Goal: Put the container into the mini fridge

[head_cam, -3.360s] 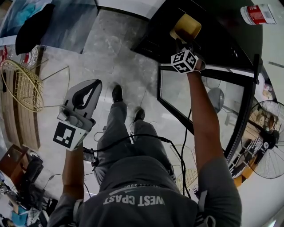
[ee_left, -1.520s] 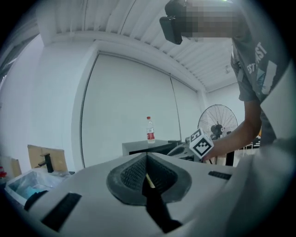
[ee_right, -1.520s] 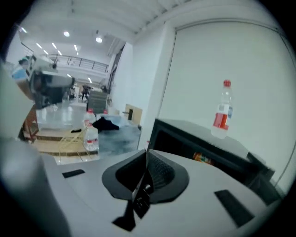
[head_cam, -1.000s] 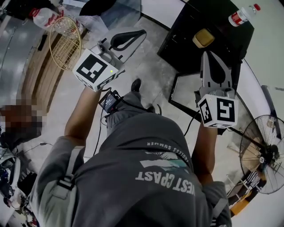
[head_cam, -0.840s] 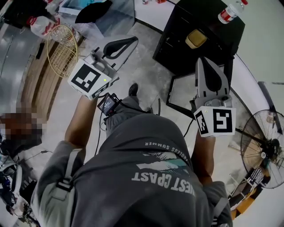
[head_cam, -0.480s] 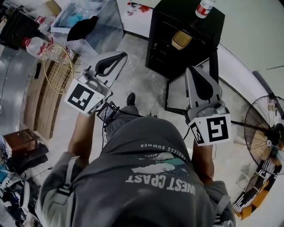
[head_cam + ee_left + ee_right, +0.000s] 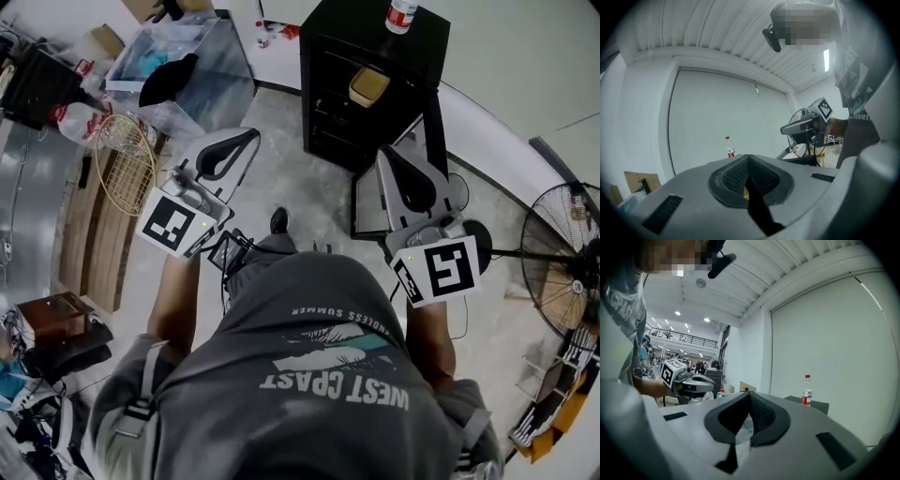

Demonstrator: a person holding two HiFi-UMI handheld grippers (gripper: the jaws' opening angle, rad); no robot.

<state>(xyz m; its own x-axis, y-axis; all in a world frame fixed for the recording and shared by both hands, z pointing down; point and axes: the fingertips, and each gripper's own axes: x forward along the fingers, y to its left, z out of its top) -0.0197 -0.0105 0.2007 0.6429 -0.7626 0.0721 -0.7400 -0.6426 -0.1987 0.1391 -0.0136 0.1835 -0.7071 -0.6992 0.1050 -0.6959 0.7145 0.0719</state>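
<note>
The yellow container (image 7: 368, 86) sits on a shelf inside the black mini fridge (image 7: 412, 56), whose glass door (image 7: 367, 204) hangs open toward me. My right gripper (image 7: 384, 156) is held up in front of that door, well short of the container, jaws shut and empty. My left gripper (image 7: 249, 138) is raised at the left over the floor, also shut with nothing in it. In the left gripper view the left gripper (image 7: 748, 160) shows its pads pressed together. The right gripper (image 7: 749, 397) looks the same in its own view.
A red-capped bottle (image 7: 401, 14) stands on top of the fridge. A floor fan (image 7: 562, 267) is at the right. A wire basket (image 7: 127, 159) and a clear bin (image 7: 216, 84) with dark cloth are at the left. The person's shoe (image 7: 278, 220) rests on the tiled floor.
The right gripper, earlier at the container in the fridge, has drawn back with nothing in it. The person has stepped back, so the fridge lies farther off. Both grippers stay raised.
</note>
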